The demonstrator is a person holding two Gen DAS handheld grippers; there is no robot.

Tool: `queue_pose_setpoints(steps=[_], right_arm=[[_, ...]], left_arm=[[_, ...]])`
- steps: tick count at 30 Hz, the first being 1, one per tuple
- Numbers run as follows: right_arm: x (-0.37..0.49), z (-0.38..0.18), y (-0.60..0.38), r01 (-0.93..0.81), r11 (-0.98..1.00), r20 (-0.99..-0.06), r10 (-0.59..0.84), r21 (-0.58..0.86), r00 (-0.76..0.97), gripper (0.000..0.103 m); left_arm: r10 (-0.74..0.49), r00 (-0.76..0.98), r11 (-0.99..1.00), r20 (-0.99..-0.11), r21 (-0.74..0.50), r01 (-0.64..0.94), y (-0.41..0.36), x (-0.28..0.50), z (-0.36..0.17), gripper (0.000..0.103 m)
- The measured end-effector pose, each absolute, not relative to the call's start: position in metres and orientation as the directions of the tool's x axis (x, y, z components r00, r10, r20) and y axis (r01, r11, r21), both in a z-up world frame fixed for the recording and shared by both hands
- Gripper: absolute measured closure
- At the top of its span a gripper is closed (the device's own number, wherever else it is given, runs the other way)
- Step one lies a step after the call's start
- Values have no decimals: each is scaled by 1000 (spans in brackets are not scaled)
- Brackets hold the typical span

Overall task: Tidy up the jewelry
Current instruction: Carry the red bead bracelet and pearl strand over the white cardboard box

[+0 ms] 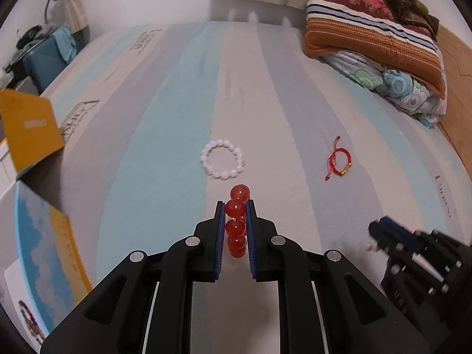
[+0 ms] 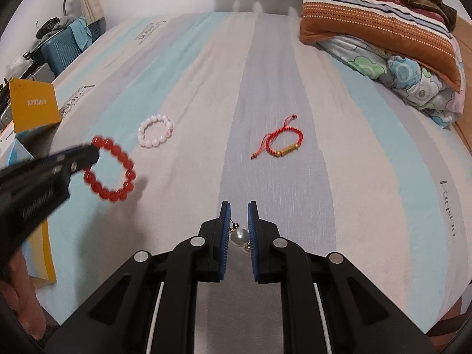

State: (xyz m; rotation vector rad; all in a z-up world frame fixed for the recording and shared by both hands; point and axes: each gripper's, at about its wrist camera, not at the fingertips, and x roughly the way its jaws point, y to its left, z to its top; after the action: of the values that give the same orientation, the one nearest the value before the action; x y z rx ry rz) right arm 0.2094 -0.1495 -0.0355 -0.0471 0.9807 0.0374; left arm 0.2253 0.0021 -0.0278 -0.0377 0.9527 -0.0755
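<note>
My left gripper (image 1: 235,206) is shut on a red bead bracelet (image 1: 236,224) and holds it above the bed; in the right wrist view the red bead bracelet (image 2: 110,169) hangs from the left gripper (image 2: 88,155). My right gripper (image 2: 238,206) is shut on a pearl earring (image 2: 239,237); it also shows in the left wrist view (image 1: 376,233). A pale pink bead bracelet (image 1: 222,162) (image 2: 155,131) and a red cord bracelet with a gold tube (image 1: 339,162) (image 2: 280,144) lie on the striped bedsheet (image 1: 177,118).
An open yellow and blue box (image 1: 32,129) (image 2: 32,106) stands at the bed's left edge. Folded quilts and a striped pillow (image 1: 374,35) (image 2: 383,23) are piled at the far right. A blue suitcase (image 2: 62,48) stands beyond the bed on the left.
</note>
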Motion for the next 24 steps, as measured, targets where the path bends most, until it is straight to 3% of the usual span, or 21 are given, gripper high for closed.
queue_pose_setpoints(steps=[24], right_arm=[[188,40,-57,-178,984,-770,110,-4,628,91]], left_arm=[[45,619,993,-784,-33,-114,101,136,46,90]])
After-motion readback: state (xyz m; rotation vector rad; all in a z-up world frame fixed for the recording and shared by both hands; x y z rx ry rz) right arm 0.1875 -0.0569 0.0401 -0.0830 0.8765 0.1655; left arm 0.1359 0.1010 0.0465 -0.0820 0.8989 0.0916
